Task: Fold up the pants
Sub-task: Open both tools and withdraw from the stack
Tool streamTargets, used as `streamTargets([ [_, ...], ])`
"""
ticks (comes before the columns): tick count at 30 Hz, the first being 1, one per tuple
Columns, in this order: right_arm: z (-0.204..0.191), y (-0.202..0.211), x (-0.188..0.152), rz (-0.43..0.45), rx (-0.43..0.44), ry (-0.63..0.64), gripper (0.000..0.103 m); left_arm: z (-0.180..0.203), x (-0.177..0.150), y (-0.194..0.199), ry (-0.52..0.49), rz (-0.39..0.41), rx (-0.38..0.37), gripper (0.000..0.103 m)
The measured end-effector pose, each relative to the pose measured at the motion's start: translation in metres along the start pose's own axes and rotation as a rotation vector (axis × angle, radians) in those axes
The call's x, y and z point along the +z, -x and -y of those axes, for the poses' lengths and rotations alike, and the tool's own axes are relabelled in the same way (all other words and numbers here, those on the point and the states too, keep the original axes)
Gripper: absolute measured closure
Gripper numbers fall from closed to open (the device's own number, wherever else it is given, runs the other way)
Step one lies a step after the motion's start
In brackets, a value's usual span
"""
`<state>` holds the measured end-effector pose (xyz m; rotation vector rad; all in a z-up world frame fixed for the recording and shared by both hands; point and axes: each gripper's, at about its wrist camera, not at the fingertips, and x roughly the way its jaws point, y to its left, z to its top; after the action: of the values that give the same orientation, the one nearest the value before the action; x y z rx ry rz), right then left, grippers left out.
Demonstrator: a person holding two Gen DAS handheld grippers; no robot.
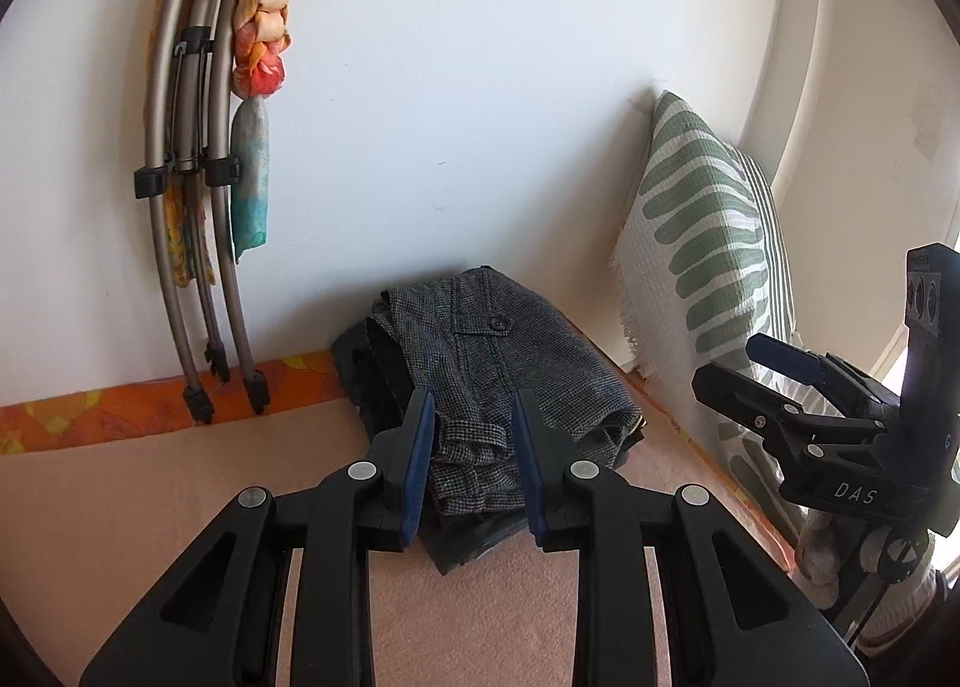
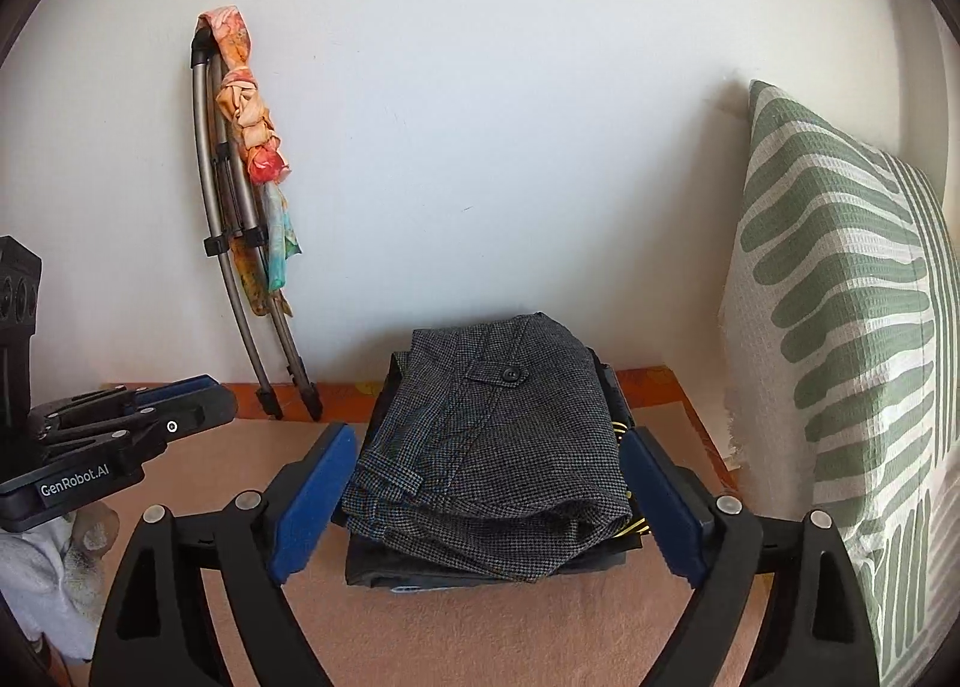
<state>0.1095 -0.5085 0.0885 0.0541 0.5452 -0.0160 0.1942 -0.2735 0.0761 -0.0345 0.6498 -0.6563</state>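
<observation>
Folded grey houndstooth pants (image 2: 498, 447) lie on top of a stack of dark folded garments on the peach blanket (image 2: 480, 633), near the wall; they also show in the left wrist view (image 1: 498, 381). My right gripper (image 2: 489, 498) is open, its blue pads on either side of the stack's near end, holding nothing. My left gripper (image 1: 474, 459) is open just before the stack's near edge, holding nothing. The right gripper also shows at the right of the left wrist view (image 1: 774, 381); the left gripper shows at the left of the right wrist view (image 2: 138, 411).
A green-and-white patterned pillow (image 2: 852, 327) leans against the wall to the right of the stack. Grey metal tubes with a knotted orange scarf (image 2: 252, 195) lean on the wall at the left. An orange floral sheet edge (image 1: 120, 411) runs along the wall.
</observation>
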Motion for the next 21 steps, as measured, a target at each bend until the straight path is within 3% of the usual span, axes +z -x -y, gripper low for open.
streamTargets([
  [2, -0.009, 0.022, -0.005, 0.022, -0.002, -0.009, 0.008, 0.0, -0.008, 0.022, -0.023, 0.008, -0.003, 0.073],
  [3, -0.013, 0.033, -0.008, 0.032, 0.0, -0.014, 0.008, 0.003, -0.013, 0.033, -0.035, 0.015, 0.001, 0.058],
  [5, -0.02, 0.051, -0.015, 0.043, -0.008, -0.02, 0.007, 0.007, -0.023, 0.055, -0.055, 0.038, 0.013, 0.044],
  [10, -0.045, 0.095, -0.037, 0.078, -0.059, 0.013, 0.0, 0.015, -0.053, 0.101, -0.09, 0.043, 0.011, 0.041],
  [14, -0.059, 0.123, -0.06, 0.082, -0.044, -0.007, 0.0, 0.016, -0.08, 0.127, -0.08, 0.044, -0.008, 0.035],
  [21, -0.084, 0.14, -0.105, 0.071, -0.084, -0.012, 0.0, 0.014, -0.125, 0.15, -0.084, 0.019, 0.004, 0.03],
])
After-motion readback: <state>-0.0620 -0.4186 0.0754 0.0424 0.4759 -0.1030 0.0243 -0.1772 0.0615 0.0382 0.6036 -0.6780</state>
